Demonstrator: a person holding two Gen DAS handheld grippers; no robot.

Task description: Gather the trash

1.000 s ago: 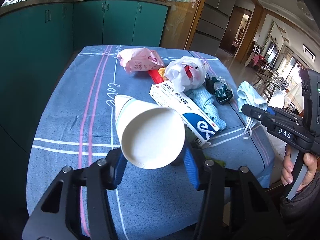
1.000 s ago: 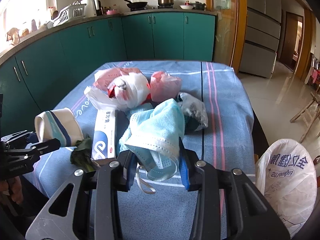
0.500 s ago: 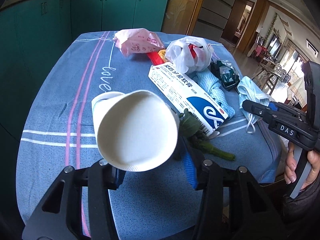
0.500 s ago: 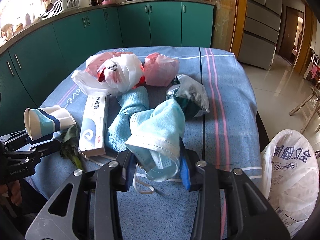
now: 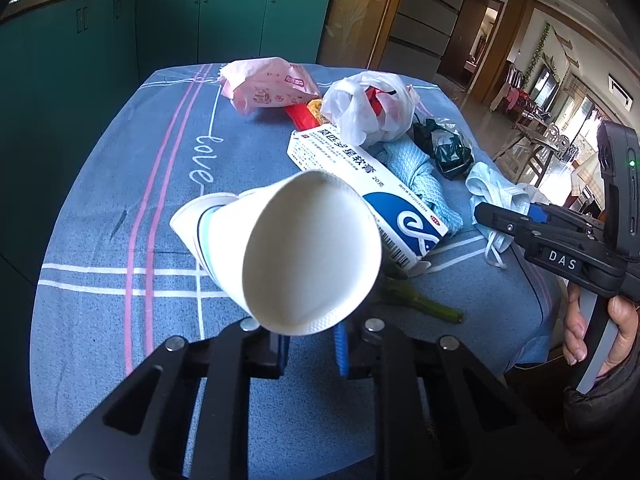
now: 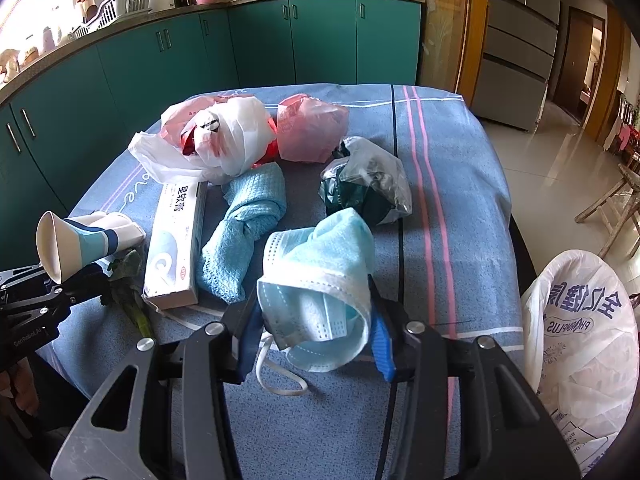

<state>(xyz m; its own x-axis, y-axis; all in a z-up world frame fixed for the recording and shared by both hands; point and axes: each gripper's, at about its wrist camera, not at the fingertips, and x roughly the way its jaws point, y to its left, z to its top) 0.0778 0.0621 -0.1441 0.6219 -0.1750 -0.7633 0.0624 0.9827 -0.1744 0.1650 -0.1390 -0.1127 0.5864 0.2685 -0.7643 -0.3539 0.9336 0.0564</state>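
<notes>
Above the cloth-covered counter [image 6: 448, 184], each hand-held gripper pinches trash.
Left hand-held gripper [image 5: 310, 346] pinches a crushed, empty paper cup [image 5: 296, 252]; right hand-held gripper [image 6: 316, 346] pinches a crumpled blue face mask [image 6: 320, 280], beside a white plastic bag [image 6: 580, 344].

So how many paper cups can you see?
2. One paper cup is pinched in the left gripper, mouth toward the camera. The second cup is nested over its base, only partly visible. More could be hidden under the trash pile.
</notes>
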